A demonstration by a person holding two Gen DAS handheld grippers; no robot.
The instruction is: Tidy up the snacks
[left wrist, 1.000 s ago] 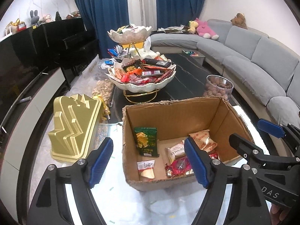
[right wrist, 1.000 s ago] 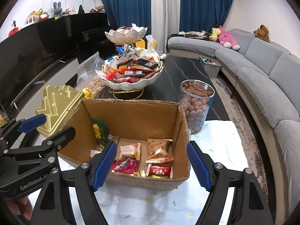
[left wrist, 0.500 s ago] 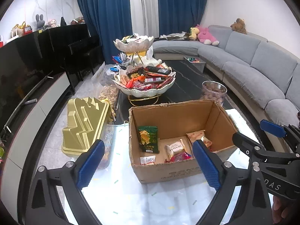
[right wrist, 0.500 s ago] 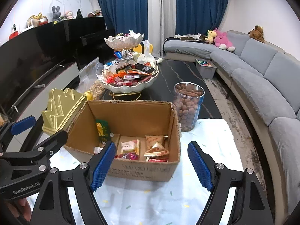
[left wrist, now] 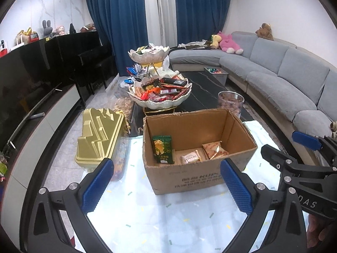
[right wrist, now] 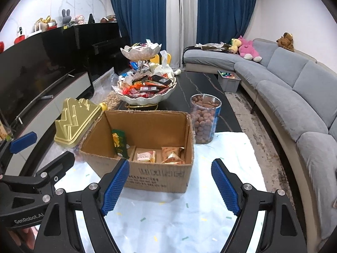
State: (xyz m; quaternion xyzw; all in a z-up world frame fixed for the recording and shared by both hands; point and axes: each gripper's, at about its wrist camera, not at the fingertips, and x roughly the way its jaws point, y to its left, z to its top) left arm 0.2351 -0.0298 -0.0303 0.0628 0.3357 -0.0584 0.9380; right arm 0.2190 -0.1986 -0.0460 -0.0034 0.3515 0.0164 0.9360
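Observation:
An open cardboard box [left wrist: 189, 177] [right wrist: 160, 175] stands on the pale patterned cloth just beyond both grippers. Inside it are a green packet [left wrist: 163, 149] leaning on the left wall, a beige packet [left wrist: 190, 159] and an orange packet [left wrist: 214, 150]. Behind it, a two-tier shell-shaped bowl [left wrist: 162, 103] [right wrist: 145, 99] is heaped with wrapped snacks. My left gripper [left wrist: 166, 182] hangs before the box, its jaws opening with nothing between them. My right gripper [right wrist: 170, 186] hangs likewise, its jaws opening and empty.
A gold stepped tin [left wrist: 99, 135] sits left of the box, with a bag of nuts behind it. A clear jar of round snacks [right wrist: 205, 118] stands at the box's back right. A grey sofa [right wrist: 294, 97] curves along the right, and a dark TV unit [left wrist: 31, 97] lines the left.
Both grippers have drawn back and risen from the box, which now looks smaller and farther. The left jaws have spread much wider; the right jaws slightly.

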